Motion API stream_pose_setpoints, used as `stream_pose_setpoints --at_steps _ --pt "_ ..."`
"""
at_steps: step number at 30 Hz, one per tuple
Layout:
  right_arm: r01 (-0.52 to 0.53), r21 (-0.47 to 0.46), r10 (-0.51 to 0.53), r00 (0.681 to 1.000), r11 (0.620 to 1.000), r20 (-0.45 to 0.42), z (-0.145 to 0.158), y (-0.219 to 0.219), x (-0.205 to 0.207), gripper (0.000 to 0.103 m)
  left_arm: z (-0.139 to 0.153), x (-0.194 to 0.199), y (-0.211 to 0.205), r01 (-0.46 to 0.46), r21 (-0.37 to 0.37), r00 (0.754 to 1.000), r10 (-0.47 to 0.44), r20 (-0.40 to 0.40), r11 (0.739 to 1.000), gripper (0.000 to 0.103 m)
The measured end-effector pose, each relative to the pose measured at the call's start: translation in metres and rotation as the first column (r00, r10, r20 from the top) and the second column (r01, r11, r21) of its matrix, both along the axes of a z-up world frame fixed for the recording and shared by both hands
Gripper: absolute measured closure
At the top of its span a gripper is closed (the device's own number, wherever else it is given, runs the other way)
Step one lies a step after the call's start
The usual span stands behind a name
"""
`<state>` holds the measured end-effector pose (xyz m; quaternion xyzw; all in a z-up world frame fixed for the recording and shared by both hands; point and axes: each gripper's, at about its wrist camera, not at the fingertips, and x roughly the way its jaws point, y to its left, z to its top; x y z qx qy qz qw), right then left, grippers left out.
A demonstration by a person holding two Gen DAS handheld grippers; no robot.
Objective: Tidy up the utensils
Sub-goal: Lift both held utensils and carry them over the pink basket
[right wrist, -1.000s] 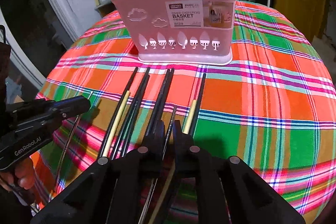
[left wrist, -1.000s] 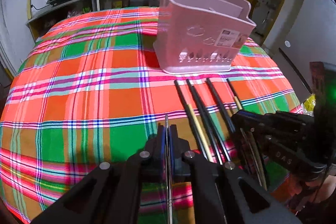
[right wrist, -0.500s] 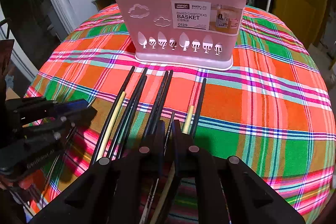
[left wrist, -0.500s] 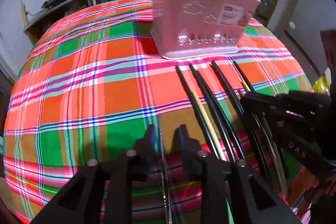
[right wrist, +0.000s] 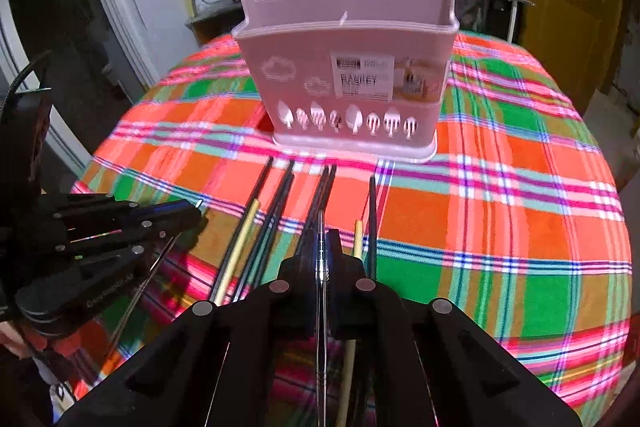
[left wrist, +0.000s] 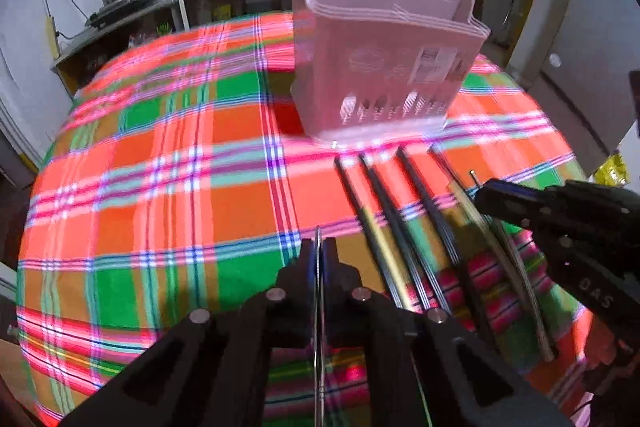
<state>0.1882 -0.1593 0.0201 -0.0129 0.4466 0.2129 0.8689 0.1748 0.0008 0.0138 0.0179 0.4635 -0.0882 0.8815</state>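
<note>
a thin metal chopstick is pinched lengthwise in each closed black gripper, left and right, with the pink plastic chopstick basket seen straight ahead, upper centre.

The pink divided basket stands upright on the plaid cloth. Just before its base, dark and pale chopsticks lie side by side, pointing toward it. Two thin metal chopsticks are raised, each clamped.

Your left gripper has just clamped onto a thin metal chopstick. The pink basket stands far right on the plaid tablecloth, with dark chopsticks lying before it.
</note>
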Motion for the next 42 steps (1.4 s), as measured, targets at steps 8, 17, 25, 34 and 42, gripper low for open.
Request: stream_pose_setpoints --at_steps 8,17,25,34,42 --pt "0.011 0.059 -0.018 0.994 0.998 0.11 0.048 -0.014 -0.012 0.099 0.066 -0.016 0.006 0.017 -0.04 0.99 -0.011 0.14 0.999 0.099" --pt "0.022 0.097 -0.042 0.978 0.995 0.204 0.088 -0.027 -0.027 0.099 0.113 -0.034 0.002 0.042 -0.06 0.97 -0.026 0.241 0.997 0.099" --pt "0.03 0.13 -0.062 0.968 0.991 0.244 0.102 -0.038 -0.035 0.099 0.121 -0.031 -0.001 0.049 -0.081 0.968 -0.027 0.25 0.996 0.099" --pt "0.034 0.138 -0.071 0.96 0.99 0.272 0.113 -0.042 -0.029 0.099 0.13 -0.016 0.001 0.061 -0.131 0.972 -0.029 0.235 0.99 0.099" --pt "0.043 0.149 -0.088 0.947 0.988 0.31 0.134 -0.042 -0.011 0.099 0.157 0.006 0.002 0.065 -0.165 0.967 -0.021 0.252 0.984 0.099"
